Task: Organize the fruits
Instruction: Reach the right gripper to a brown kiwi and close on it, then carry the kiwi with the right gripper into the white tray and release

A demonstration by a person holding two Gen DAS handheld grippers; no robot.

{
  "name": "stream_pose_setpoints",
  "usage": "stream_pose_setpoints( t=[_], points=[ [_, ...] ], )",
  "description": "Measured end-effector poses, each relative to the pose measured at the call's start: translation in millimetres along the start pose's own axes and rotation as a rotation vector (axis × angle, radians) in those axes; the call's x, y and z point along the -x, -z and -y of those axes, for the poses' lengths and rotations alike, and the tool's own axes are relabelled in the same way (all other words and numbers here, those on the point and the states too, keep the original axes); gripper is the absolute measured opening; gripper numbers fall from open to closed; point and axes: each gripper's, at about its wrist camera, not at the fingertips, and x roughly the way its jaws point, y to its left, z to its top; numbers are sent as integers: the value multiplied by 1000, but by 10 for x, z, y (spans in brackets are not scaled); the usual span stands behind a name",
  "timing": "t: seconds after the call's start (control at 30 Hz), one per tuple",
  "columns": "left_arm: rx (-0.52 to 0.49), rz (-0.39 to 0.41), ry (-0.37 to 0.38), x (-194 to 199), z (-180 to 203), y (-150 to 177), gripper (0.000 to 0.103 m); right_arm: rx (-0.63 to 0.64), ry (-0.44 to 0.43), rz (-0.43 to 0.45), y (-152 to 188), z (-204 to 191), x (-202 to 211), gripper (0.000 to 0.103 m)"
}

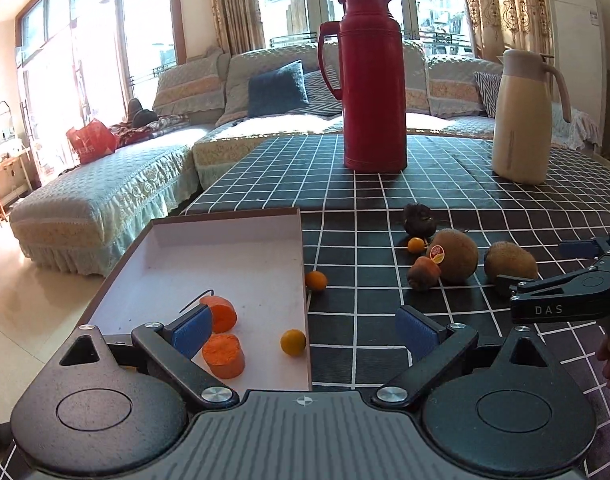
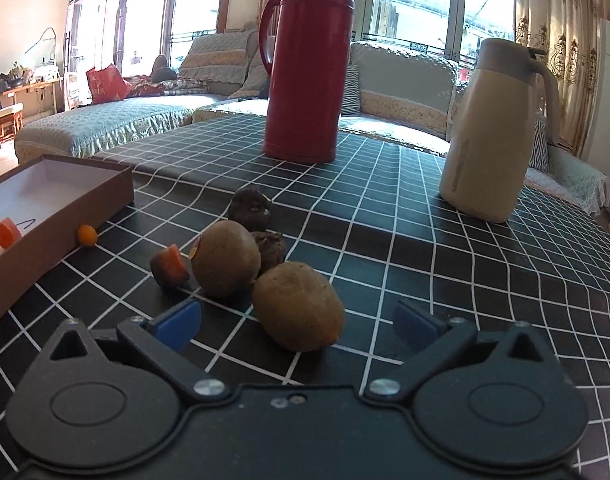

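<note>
Checked tablecloth (image 2: 385, 216) under box (image 1: 209, 256), kiwis (image 2: 297, 306), two flasks (image 1: 371, 80).

A sunlit living room is seen. Tall windows (image 1: 117, 28) fill the upper left and upper centre of the frame, flanked by patterned curtains (image 1: 501, 4) at the upper right. A quilted sectional sofa (image 1: 117, 184) runs across the middle, with a dark blue cushion (image 1: 277, 88) and a zigzag cushion (image 1: 487, 90) placed on it. A red bag (image 1: 91, 140) lies at left. Pale glossy floor tiles (image 1: 33, 292) are lit at lower left. A white standing appliance (image 1: 577, 52) occupies the upper right.
</note>
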Motion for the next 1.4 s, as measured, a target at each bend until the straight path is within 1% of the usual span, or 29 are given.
stream_pose_setpoints(
  t=[0.13,0.23,0.37,0.47,0.53,0.57,0.6,0.67,0.7,0.73,0.8,0.93,1.03,1.07,1.17,1.3,1.4],
  points=[
    [8,-2,1,-45,-48,-34,97,17,4,-28,-9,3,-186,103],
    [14,-8,0,-71,-92,-33,97,13,12,-32,-20,24,-252,101],
    [17,-15,-3,-107,-122,-30,97,11,10,-46,-37,38,-323,96],
    [15,-20,-6,-125,-144,-20,97,24,13,-60,-51,16,-370,90],
    [16,-20,-9,-138,-157,-18,97,30,11,-77,-56,8,-413,84],
    [18,-21,-10,-140,-167,-18,97,33,16,-87,-55,7,-436,78],
    [19,-22,-11,-145,-172,-21,97,33,22,-100,-54,10,-464,75],
    [24,-23,-15,-152,-205,-13,97,18,15,-102,-56,25,-477,69],
    [26,-24,-15,-153,-214,-13,97,12,5,-105,-62,27,-476,61],
    [26,-24,-16,-155,-227,-7,97,12,-1,-106,-67,14,-473,61],
    [28,-24,-17,-157,-241,-9,97,20,14,-106,-76,-18,-468,60],
    [26,-25,-15,-165,-239,-11,97,0,16,-110,-79,-1,-462,60],
    [19,-27,-10,-168,-219,-11,97,-16,7,-84,-119,0,-383,60],
    [17,-26,-8,-161,-217,-9,97,-21,-3,-71,-150,-15,-336,60],
    [10,-23,0,-134,-211,-2,97,-2,-74,-16,-327,-189,-171,60],
    [3,-20,4,-98,-260,21,97,56,-224,55,-683,-627,-31,60],
    [0,-20,-3,-80,-355,40,97,118,-305,79,-891,-1016,-26,60]
  ],
)
